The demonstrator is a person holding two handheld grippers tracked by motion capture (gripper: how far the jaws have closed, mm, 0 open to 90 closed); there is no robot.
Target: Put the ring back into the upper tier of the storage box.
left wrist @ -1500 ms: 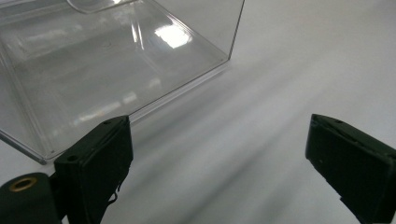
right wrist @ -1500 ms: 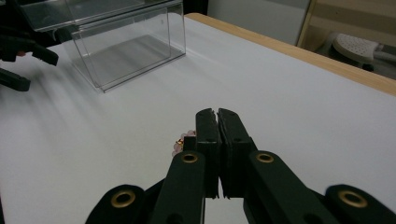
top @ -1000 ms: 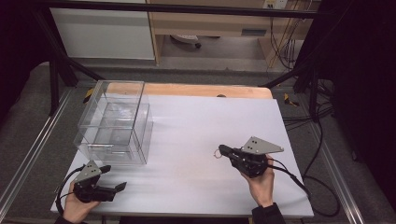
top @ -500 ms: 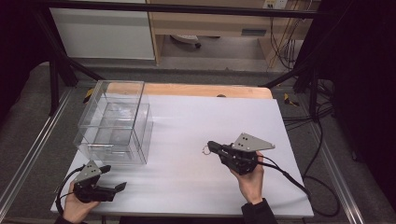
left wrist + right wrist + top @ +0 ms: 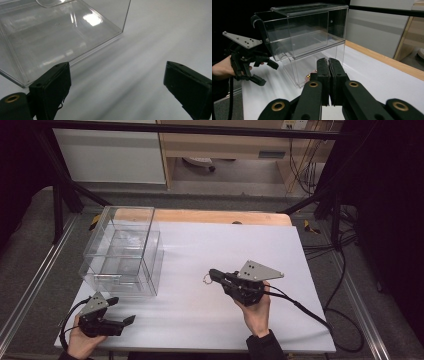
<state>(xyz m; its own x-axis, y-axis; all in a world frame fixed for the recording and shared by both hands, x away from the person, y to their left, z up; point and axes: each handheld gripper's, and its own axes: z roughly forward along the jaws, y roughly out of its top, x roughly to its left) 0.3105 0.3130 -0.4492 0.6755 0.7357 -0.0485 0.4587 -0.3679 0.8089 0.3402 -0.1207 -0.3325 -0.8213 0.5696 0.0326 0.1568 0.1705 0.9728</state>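
High view first: the right hand-held gripper [image 5: 216,276] sits near the middle of the white table [image 5: 210,245], jaws pressed together on a small ring-shaped trinket [image 5: 206,279] that pokes out at its tip, pointing toward nine o'clock. At the table's ten o'clock stands the clear acrylic box [image 5: 122,252]. The left hand-held gripper [image 5: 122,312] waits at seven o'clock, jaws spread wide, nothing between them. My guess is that the trinket is bound for the box. To do that well: keep the pinch firm, carry low and level, and line up with the box's opening before letting go.
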